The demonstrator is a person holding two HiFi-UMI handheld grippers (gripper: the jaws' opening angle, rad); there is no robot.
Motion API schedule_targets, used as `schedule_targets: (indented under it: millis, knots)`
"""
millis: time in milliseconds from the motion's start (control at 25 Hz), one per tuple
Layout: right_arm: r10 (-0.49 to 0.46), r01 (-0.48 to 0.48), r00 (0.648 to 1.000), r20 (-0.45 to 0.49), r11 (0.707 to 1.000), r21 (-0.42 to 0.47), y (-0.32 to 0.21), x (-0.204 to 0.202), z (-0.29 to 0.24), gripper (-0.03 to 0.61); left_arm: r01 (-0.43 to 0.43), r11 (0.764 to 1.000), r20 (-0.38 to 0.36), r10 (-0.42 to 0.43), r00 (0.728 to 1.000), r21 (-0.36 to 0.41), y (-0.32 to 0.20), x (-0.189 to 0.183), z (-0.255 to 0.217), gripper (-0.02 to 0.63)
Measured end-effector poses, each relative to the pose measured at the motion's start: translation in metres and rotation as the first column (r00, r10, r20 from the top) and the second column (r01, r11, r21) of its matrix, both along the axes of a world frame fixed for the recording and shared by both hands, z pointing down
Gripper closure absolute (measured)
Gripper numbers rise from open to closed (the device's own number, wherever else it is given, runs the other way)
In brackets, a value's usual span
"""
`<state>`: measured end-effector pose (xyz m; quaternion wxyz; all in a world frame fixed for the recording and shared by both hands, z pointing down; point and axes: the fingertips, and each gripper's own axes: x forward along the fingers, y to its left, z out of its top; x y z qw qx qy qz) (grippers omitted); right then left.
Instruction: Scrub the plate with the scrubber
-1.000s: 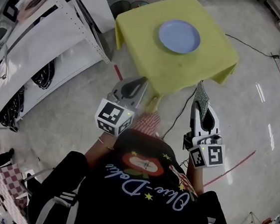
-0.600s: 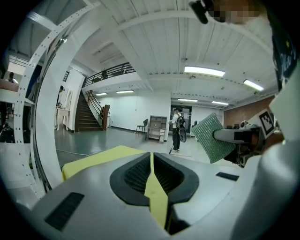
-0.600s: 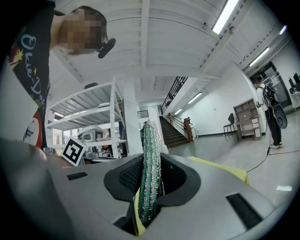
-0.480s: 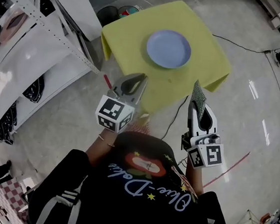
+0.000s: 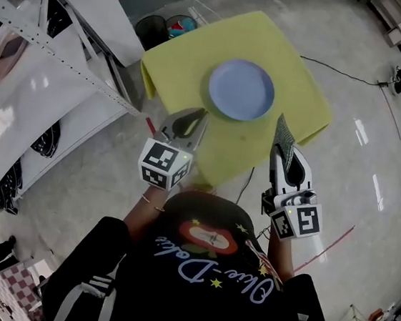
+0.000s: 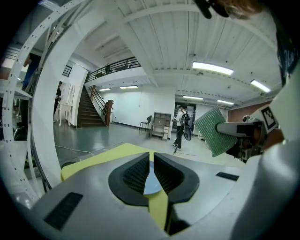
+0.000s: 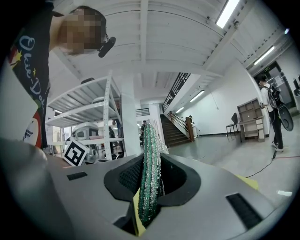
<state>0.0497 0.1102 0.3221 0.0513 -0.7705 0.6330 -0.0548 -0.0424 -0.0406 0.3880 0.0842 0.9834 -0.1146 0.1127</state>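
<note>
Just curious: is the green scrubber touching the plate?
No, the scrubber is clear of the plate, with yellow cloth showing between them.

Glossy plate (image 5: 241,89), matt yellow cloth (image 5: 184,53), rough glittery scrubber (image 5: 286,135).

Most of plate (image 6: 152,184) hidden behind L claw (image 6: 150,153); scrubber (image 7: 151,137) base buried in R claw (image 7: 151,155).

My left gripper (image 5: 196,118) near the yellow desk's (image 5: 271,45) edge, my right gripper (image 5: 284,157) clamping the green scrubber (image 5: 285,134), blue plate (image 5: 241,90) sitting mid-desk ahead
</note>
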Motion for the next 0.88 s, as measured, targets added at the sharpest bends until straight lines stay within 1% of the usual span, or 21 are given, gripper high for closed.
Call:
schedule_targets:
  millis: [200, 360, 440, 560, 720, 880]
  knots:
    - [-0.025, 0.026, 1.0, 0.016, 1.0, -0.012, -0.028, 0.008, 0.007, 0.515, 0.023, 1.0, 0.011, -0.023, 1.0, -0.014, -0.023, 0.002, 0.009, 0.607]
    - [-0.057, 0.057, 0.998, 0.031, 0.998, -0.026, -0.042, 0.017, 0.015, 0.515, 0.064, 0.997, 0.028, -0.064, 0.998, -0.029, -0.033, 0.004, 0.019, 0.602]
    - [-0.076, 0.077, 0.996, 0.039, 0.997, -0.032, -0.058, 0.031, 0.019, 0.515, 0.082, 0.996, 0.039, -0.081, 0.996, -0.04, -0.045, 0.015, 0.025, 0.482]
    - [-0.13, 0.133, 0.99, 0.05, 0.989, -0.059, -0.091, 0.058, 0.025, 0.515, 0.118, 0.991, 0.061, -0.114, 0.992, -0.067, -0.065, 0.035, 0.034, 0.489]
    - [-0.247, 0.252, 0.967, 0.059, 0.963, -0.093, -0.124, 0.08, 0.038, 0.515, 0.208, 0.973, 0.082, -0.201, 0.976, -0.096, -0.076, 0.045, 0.047, 0.489]
    - [-0.367, 0.366, 0.93, 0.022, 0.918, -0.155, -0.153, 0.087, 0.053, 0.515, 0.293, 0.948, 0.087, -0.284, 0.955, -0.12, -0.082, 0.048, 0.06, 0.489]
